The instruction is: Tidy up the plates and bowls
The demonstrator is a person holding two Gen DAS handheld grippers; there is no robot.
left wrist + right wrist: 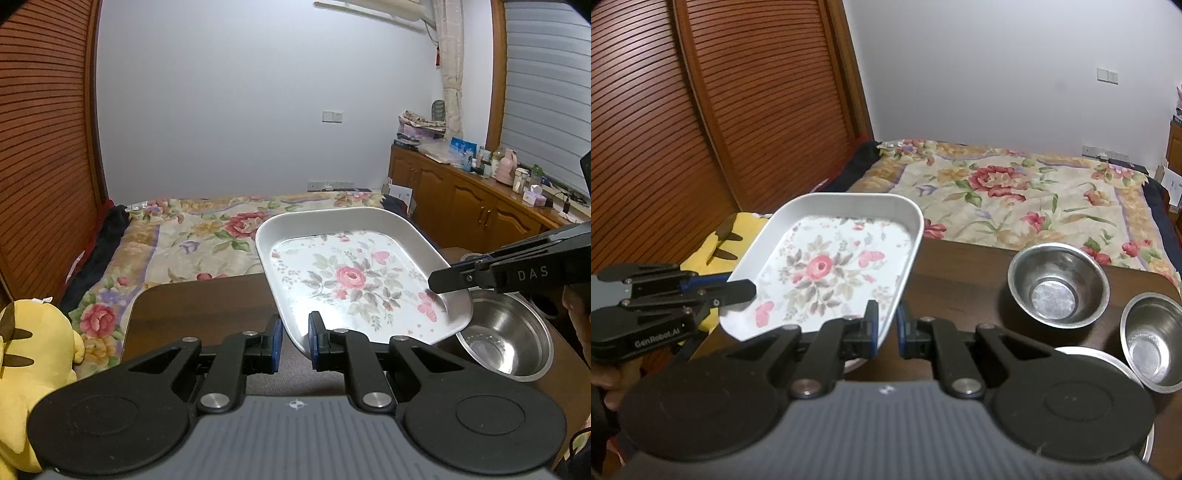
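The floral tray [354, 280] is held clear of the dark wooden surface [207, 306], tilted, carried between both tools; the left hand-held gripper [295, 341] is closed down on the rim at the tray's near corner, pads pinching the thin edge, and the right hand-held gripper [886, 330] is likewise clamped on the rim at its own near corner; neither has anything else in its grip.

In the right wrist view the tray's long axis runs away from the grippers toward the bed [1015, 184], its far end over the surface's far edge near the left corner; the two grips sit on neighbouring corners of the near end, so the whole length cantilevers forward from them.

Two steel bowls [1058, 286] [1152, 341] stand on the surface toward its right edge, well apart from the tray, the right hand-held gripper being the nearer to them; a round metal plate [1108, 363] lies partly hidden beneath that gripper's body; a third bowl [506, 347] shows in the left wrist view just under the tray's right corner.

The coming move likely turns on where the tray goes relative to the bowls: it lies to their left, so setting it down probably means both hands lowering together, keeping it level, lest the thin rim slip from a pinch.
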